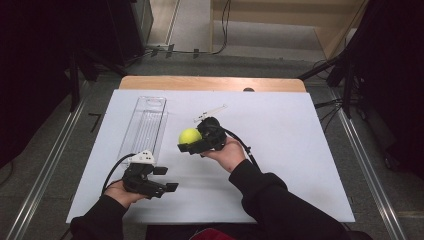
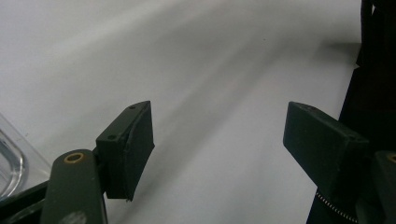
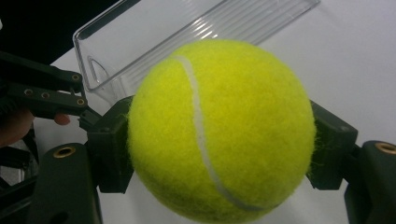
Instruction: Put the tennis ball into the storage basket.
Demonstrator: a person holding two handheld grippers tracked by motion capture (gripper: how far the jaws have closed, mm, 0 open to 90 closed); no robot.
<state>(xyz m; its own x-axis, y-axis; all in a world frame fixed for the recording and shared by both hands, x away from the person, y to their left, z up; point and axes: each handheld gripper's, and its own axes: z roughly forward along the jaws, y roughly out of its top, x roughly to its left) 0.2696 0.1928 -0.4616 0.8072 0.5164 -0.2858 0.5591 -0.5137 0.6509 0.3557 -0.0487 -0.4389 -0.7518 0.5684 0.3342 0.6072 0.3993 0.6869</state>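
High view: the right gripper (image 1: 190, 141) is clamped on a yellow-green ball (image 1: 190, 135), held above the white sheet (image 1: 280, 150) near the table's middle. A clear tray (image 1: 145, 125) lies lengthwise on the sheet, just to the left of the ball. The left gripper (image 1: 166, 179) sits near the sheet's front left, jaws apart and holding nothing, well apart from the ball.

Left gripper view: the two black jaws stand wide apart over the bare sheet (image 2: 210, 70). A corner of the tray (image 2: 11, 158) shows at the lower left edge.

Right gripper view: the ball (image 3: 219, 128) sits between both jaws, each pad pressed against its side. The tray (image 3: 187, 32) lies beyond the ball. The left gripper (image 3: 44, 91) shows at the left edge.
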